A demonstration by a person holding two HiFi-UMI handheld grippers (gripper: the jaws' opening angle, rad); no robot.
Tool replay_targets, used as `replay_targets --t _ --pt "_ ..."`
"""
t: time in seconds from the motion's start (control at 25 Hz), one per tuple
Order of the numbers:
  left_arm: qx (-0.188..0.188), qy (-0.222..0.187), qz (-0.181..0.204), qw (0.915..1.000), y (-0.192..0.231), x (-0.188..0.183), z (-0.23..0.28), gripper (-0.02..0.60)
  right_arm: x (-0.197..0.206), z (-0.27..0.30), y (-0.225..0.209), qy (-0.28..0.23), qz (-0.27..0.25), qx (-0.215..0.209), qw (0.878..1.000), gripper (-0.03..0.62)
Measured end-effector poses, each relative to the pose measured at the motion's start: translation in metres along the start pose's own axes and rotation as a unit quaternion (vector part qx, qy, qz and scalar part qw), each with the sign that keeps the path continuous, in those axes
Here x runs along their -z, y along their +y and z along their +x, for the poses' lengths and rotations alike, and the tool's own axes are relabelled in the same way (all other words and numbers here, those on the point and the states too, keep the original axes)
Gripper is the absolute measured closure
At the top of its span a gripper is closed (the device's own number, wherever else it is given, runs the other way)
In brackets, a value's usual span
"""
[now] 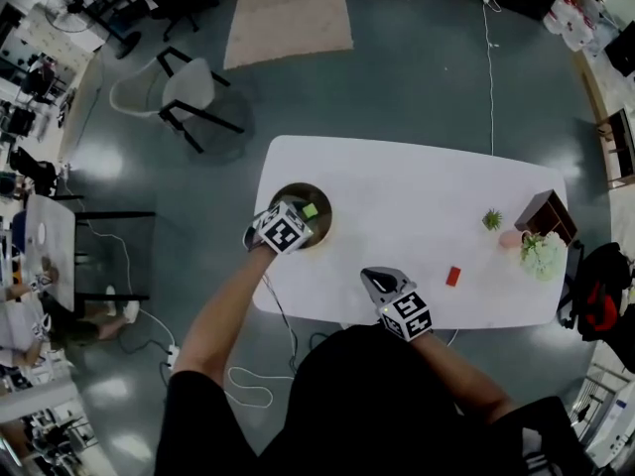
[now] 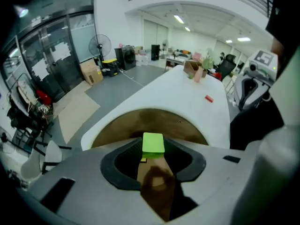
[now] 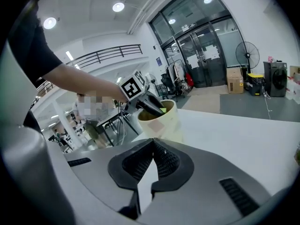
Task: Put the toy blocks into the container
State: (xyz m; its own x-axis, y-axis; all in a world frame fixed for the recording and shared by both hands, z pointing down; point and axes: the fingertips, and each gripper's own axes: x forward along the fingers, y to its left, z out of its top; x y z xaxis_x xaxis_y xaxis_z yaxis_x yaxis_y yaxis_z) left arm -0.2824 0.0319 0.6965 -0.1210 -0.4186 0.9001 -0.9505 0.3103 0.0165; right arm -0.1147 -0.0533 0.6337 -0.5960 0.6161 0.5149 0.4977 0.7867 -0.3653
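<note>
- Left gripper [image 1: 300, 220]: jaws partway in, clamped on a green block [image 2: 153, 143]. It points steeply down at centre-left of the head view.
- Key relation: the green block sits right over the container [image 1: 322, 234] mouth. In the left gripper view the brown inside fills the space just behind the block, so letting go should likely drop it in.
- I can't tell if the block is already below the rim. In the right gripper view the tips look level with the rim or just inside it.
- The container stands near the left end of the table [image 1: 397, 181], close to the left edge. A knock from the gripper could push it that way.
- Right gripper [image 1: 380, 281]: jaws fully together with nothing between them, at lower centre of the head view near the table's near edge.
- A red block [image 1: 453, 277] lies flat on the table, just right of the right gripper in the head view. Its long axis runs roughly up-down in the frame, slightly tilted.
- The right gripper is much nearer the red block than the left, so it looks like the one for that pick, and its jaws must open first.
- The table between the right gripper and the red block is bare. The near edge is not far below the block.
- A plant [image 1: 492, 219] and a box [image 1: 548, 214] stand at the right end, apart from the red block and off the path back to the container.
</note>
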Motion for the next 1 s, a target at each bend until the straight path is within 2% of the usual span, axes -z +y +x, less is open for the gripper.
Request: replay_targets --t 0.08,0.24,0.4,0.48,0.56,0.68,0.84,1.0 --pt "0.017 0.02 0.025 0.9993 -0.005 -0.001 0.009 0.445 0.006 0.001 -0.004 0.006 0.006 0.004 1.0 0.594" --pt "0.033 0.039 0.042 0.9978 -0.007 0.002 0.031 0.445 0.013 -0.001 -0.011 0.011 0.017 0.01 1.0 0.594" --pt "0.073 0.106 0.048 0.9906 -0.008 0.019 0.05 0.446 0.005 -0.002 -0.02 0.003 0.016 0.016 1.0 0.594" --pt "0.095 0.123 0.048 0.9868 -0.011 0.022 0.055 0.446 0.001 -0.003 -0.028 0.0 0.02 0.023 1.0 0.594" --pt "0.105 0.127 0.051 0.985 -0.013 0.023 0.057 0.445 -0.002 -0.004 -0.035 -0.002 0.025 0.029 0.999 0.594" --pt "0.099 0.128 0.058 0.9852 -0.01 0.019 0.059 0.443 -0.005 -0.005 -0.041 -0.001 0.032 0.03 0.999 0.594" --pt "0.101 0.129 0.057 0.9849 -0.01 0.017 0.062 0.4 -0.007 -0.007 -0.045 -0.002 0.034 0.03 0.999 0.594" --pt "0.098 0.121 0.062 0.9858 -0.01 0.015 0.061 0.397 -0.007 -0.01 -0.047 -0.005 0.033 0.034 0.999 0.594"
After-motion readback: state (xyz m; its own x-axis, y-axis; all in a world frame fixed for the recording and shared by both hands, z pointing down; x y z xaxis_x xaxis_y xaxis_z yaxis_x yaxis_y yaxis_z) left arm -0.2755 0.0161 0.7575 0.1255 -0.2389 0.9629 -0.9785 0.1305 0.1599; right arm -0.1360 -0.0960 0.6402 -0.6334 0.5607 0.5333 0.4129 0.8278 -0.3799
